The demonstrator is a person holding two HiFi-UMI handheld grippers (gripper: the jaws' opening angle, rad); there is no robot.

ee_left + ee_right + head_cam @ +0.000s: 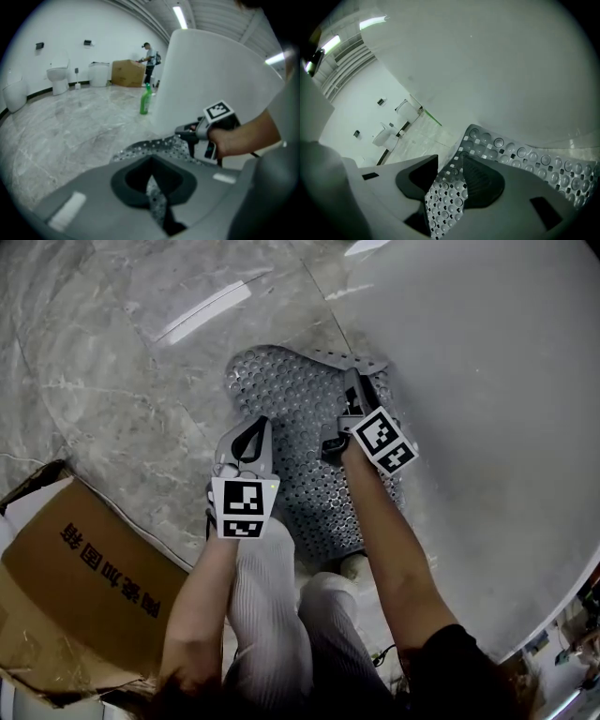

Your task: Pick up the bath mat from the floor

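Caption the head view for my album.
Left gripper and right gripper at a grey mat on the floor beside a white tub.

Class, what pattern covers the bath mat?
The bath mat bears round cups and small holes; clearest in right gripper view.

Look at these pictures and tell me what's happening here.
A person holds a gripper in each hand, low over a perforated mat on the floor beside a white tub. The right gripper has its jaws open, with the mat's edge between them but not pressed. The left gripper looks closed at the mat's other side; whether it pinches the mat is unclear. The mat lies mostly flat.
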